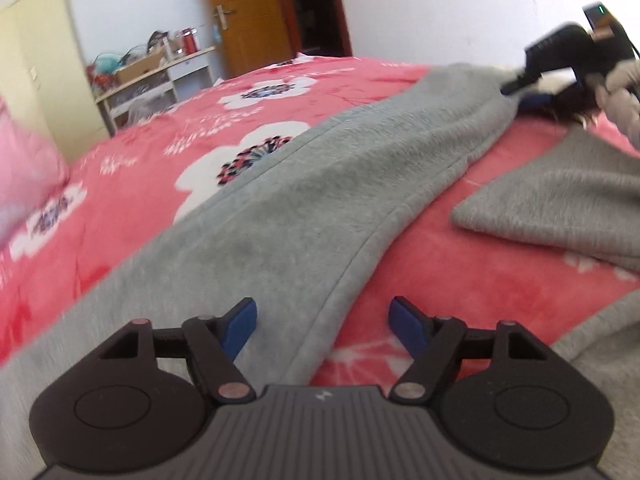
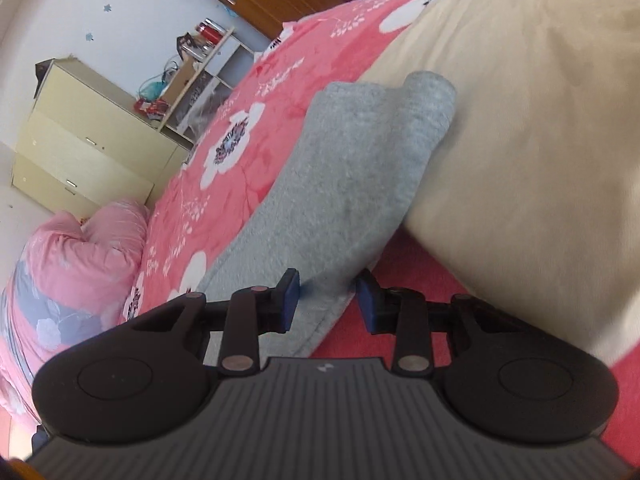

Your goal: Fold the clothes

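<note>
Left wrist view: left gripper hovers low over the bed, jaws spread wide, nothing between them. Grey fleece garment lies stretched along the bed, a long panel with a stitched hem running down its right edge, hem passing between the blue pads. A second grey piece lies to the right, apart from the long one across a strip of blanket; same garment or not, cannot tell. Far end of the long panel meets the right gripper, which looks to hold it; its jaws are not readable from here.

Judgement: thick, soft, light, floppy, no stiffness; it will sag and drag on the fuzzy blanket rather than slide. Best hold is the hem or a corner, where the doubled seam gives the pads bite.

Right wrist view: right gripper has jaws partly spread with the garment's hemmed edge between them; pads not visibly pressing cloth. Fleece bunches into a soft roll further out. A beige cloth fills the right side.

Surface: red floral plush blanket, soft and uneven. Room: pink pillow, pale drawers, cluttered shelf, wooden door.
</note>
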Tool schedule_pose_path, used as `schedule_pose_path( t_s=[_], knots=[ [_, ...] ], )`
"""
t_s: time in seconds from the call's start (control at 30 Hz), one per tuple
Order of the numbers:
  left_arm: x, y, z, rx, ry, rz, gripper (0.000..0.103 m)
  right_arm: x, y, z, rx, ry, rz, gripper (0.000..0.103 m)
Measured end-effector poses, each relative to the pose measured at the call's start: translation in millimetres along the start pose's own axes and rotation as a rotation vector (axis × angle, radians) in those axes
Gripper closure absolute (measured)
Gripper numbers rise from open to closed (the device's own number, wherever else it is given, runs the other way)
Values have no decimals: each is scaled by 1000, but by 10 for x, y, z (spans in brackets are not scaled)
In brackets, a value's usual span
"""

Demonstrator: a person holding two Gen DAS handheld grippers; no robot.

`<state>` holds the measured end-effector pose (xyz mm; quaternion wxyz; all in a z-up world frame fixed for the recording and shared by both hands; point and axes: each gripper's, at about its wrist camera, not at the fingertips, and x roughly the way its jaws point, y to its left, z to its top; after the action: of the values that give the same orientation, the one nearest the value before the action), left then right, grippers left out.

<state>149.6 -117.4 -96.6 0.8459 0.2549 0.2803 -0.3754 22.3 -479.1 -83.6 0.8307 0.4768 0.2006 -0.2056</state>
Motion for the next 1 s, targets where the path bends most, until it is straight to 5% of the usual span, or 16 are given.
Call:
schedule_pose_path(
  t_s=[0.07,0.17,0.33,0.47,0.7,0.83,1.0],
  knots=[
    [24,-53,51,43,10,-21,64,21,36,26,-36,-22,10,89],
    [-25,-185,108,153,31,1,98,-1,155,79,-119,-57,20,94],
    [-213,-73,147,147,103,-113,98,-127,395,78,-329,-64,-50,94],
    [-129,-8,143,119,162,-172,98,118,270,-51,-434,88,-216,92],
    [-78,23,106,91,155,-182,88,-407,467,-62,-506,-19,-128,85],
    [-118,71,100,26,148,-146,46,-240,601,-41,-542,14,-70,85],
    [-360,249,102,-129,109,-117,42,-438,548,-79,-508,29,-9,95]
  ],
)
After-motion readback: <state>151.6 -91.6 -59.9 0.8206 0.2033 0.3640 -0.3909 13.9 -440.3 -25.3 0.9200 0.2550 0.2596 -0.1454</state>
